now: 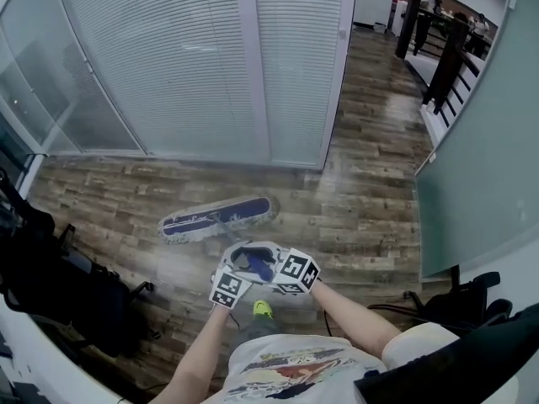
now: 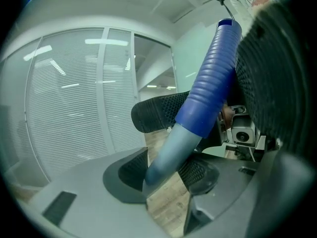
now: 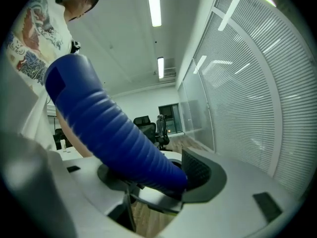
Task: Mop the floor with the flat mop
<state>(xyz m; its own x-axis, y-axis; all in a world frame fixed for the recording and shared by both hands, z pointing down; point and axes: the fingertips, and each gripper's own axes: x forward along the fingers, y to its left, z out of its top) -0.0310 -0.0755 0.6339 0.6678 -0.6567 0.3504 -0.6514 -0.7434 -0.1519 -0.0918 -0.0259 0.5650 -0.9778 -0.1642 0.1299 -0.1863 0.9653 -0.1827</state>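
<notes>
The blue ribbed plastic grip sleeve (image 3: 109, 133) of the flat mop fills the right gripper view. It runs slantwise between the jaws of the right gripper (image 3: 158, 177), which are clamped on its lower end. In the left gripper view the same sleeve (image 2: 210, 78) rises toward the top right. Below it, the pale grey-blue shaft (image 2: 168, 155) passes between the jaws of the left gripper (image 2: 161, 170), which are closed on it just under the sleeve.

From the head view, the left gripper (image 1: 236, 272) and the right gripper (image 1: 286, 268) sit side by side on the handle, their marker cubes almost touching, in front of the person's white printed T-shirt (image 1: 295, 373). A yellow-green shoe (image 1: 264, 310) shows just below them.

The long flat mop head with a dark blue top and white fringe (image 1: 217, 217) lies flat on the brown wood-plank floor (image 1: 370, 200). It is just ahead of the grippers and slightly tilted, its right end higher in the picture.

Beyond it stands a glass wall with white slatted blinds (image 1: 194, 66). A frosted glass panel (image 1: 480, 167) borders the floor on the right. Black office chairs stand at the left edge (image 1: 50, 284) and lower right (image 1: 459, 305).
</notes>
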